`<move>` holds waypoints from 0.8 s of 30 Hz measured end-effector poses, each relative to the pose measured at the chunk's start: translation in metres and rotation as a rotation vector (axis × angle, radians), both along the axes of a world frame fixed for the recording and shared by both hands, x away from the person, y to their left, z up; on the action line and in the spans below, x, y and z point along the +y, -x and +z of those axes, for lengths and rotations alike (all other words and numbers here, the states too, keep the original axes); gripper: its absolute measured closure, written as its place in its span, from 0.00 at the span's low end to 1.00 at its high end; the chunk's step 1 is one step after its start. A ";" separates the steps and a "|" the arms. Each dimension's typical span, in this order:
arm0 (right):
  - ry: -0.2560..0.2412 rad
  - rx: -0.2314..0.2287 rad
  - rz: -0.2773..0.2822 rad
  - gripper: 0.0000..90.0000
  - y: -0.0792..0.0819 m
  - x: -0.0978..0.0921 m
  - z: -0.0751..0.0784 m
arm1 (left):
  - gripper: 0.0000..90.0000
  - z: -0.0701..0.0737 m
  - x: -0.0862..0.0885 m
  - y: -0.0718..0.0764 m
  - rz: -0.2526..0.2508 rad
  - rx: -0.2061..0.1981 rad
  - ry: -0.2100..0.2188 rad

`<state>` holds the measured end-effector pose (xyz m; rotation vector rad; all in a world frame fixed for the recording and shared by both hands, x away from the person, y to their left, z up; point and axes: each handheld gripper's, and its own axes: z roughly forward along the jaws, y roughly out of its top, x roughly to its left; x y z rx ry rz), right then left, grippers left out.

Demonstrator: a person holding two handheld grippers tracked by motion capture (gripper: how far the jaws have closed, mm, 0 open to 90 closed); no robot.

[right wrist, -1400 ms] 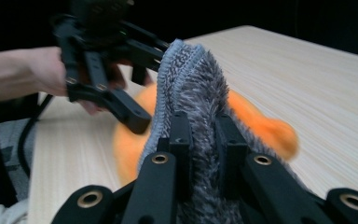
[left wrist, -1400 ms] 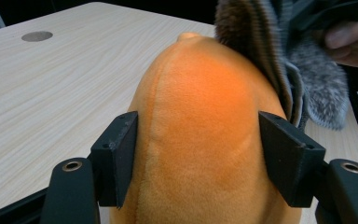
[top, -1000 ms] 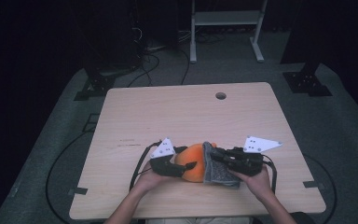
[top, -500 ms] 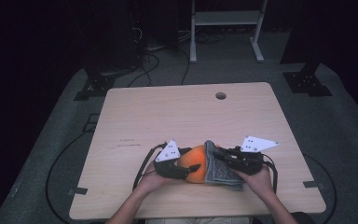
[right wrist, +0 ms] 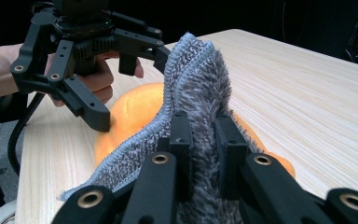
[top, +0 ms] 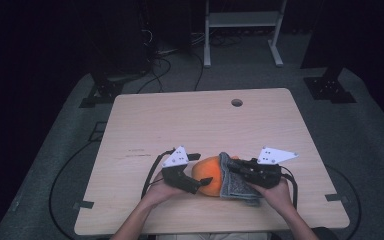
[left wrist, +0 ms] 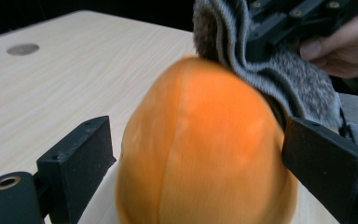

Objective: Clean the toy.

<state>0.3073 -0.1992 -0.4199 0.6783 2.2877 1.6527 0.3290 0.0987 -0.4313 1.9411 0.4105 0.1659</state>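
A rounded orange soft object (top: 211, 176) sits on the wooden table (top: 195, 125) near its front edge. My left gripper (top: 201, 168) straddles it, with one black jaw pressed on each side of the orange object (left wrist: 200, 154). A grey fuzzy cloth (top: 232, 186) drapes over its right side. My right gripper (top: 230, 169) is shut on a fold of that cloth (right wrist: 196, 79), which stands up between its jaws. In the right gripper view the left gripper (right wrist: 135, 88) reaches over the orange object (right wrist: 135, 107). The cloth (left wrist: 279, 79) hangs over the orange top in the left gripper view.
A small round hole (top: 237, 102) lies near the table's far edge. Black cables (top: 152, 172) trail from both grippers toward the front edge. Beyond the table are a white rack's legs (top: 242, 30) and dark stands on the floor.
The left gripper shifted slightly right and back beside the orange object. Both holds look the same.
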 end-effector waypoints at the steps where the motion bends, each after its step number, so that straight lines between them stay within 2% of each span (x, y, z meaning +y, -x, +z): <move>1: 0.000 0.001 -0.003 0.88 -0.001 -0.001 0.000 | 0.10 -0.002 0.000 -0.001 -0.005 0.015 -0.001; 3: -0.008 0.008 0.002 0.88 -0.002 -0.003 0.000 | 0.15 -0.006 0.000 -0.004 -0.027 0.054 0.010; 4: -0.007 0.009 0.001 0.88 -0.002 -0.003 0.000 | 0.18 -0.007 0.000 -0.003 -0.030 0.047 0.014; 7: 0.012 0.005 -0.025 0.88 -0.003 -0.009 0.000 | 0.40 -0.006 0.002 -0.001 -0.026 0.003 0.011; 8: 0.012 0.005 -0.025 0.88 -0.003 -0.009 0.000 | 0.40 -0.005 0.002 0.000 -0.016 0.003 0.010; 10: 0.035 0.018 -0.067 0.88 -0.005 -0.019 -0.001 | 0.42 -0.003 0.003 -0.001 -0.001 0.014 0.021; 13: 0.014 0.029 -0.084 0.88 -0.004 -0.028 -0.001 | 0.44 0.000 0.001 0.000 0.013 0.012 0.025; 14: -0.006 0.007 -0.075 0.88 0.000 -0.027 0.004 | 0.45 0.001 0.000 0.001 0.018 -0.002 0.020; 16: -0.020 -0.002 -0.063 0.88 0.001 -0.024 0.007 | 0.46 0.004 -0.004 0.004 0.027 -0.028 0.008; 17: -0.042 -0.030 -0.034 0.88 0.004 -0.015 0.014 | 0.46 0.006 -0.008 0.006 0.028 -0.043 0.003; 18: -0.042 -0.030 -0.034 0.88 0.004 -0.015 0.014 | 0.46 0.006 -0.008 0.006 0.028 -0.043 0.003; 19: -0.043 -0.052 -0.004 0.88 0.007 -0.004 0.019 | 0.46 0.008 -0.011 0.009 0.028 -0.061 -0.010; 24: -0.026 -0.050 0.015 0.88 0.006 0.005 0.018 | 0.48 0.009 -0.012 0.013 0.032 -0.079 -0.021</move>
